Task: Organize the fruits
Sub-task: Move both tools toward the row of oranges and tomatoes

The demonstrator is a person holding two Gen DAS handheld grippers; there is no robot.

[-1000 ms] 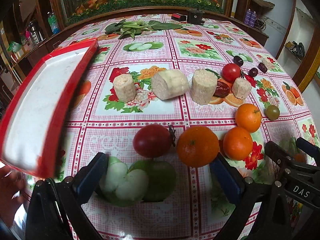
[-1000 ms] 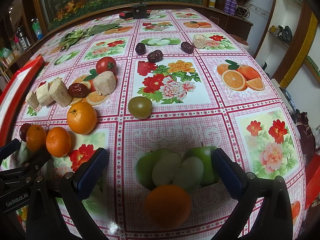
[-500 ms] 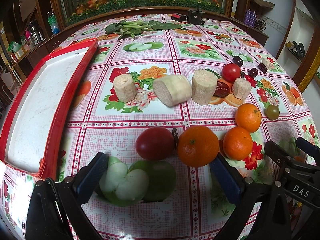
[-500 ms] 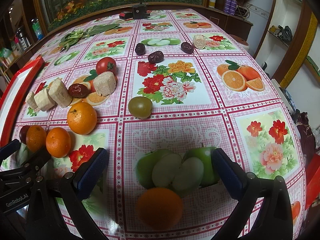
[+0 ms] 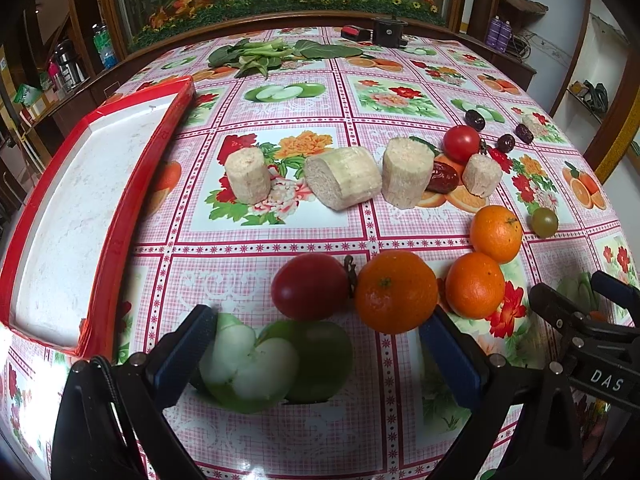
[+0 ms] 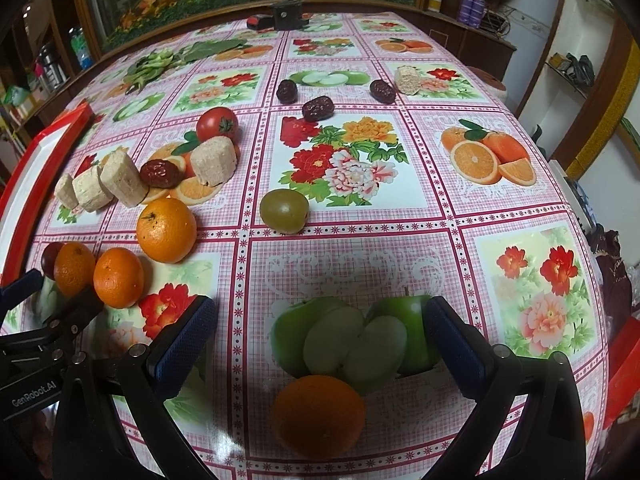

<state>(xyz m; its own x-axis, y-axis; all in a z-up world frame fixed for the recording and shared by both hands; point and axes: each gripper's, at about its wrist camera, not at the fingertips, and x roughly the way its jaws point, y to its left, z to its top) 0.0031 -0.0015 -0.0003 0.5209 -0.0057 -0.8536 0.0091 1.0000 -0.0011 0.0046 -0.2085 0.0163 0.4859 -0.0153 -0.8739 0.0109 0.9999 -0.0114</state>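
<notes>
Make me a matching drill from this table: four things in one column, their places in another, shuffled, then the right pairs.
Things:
1. red tray
2. green tomato
3. leafy greens
4. lone orange

Places:
A. between the open right tongs, nearest that camera
B. at the table's left edge
C. far end of the table, near the planter
D. alone mid-table, below the printed flower panel

Pairs: 1-B, 2-D, 3-C, 4-A
</notes>
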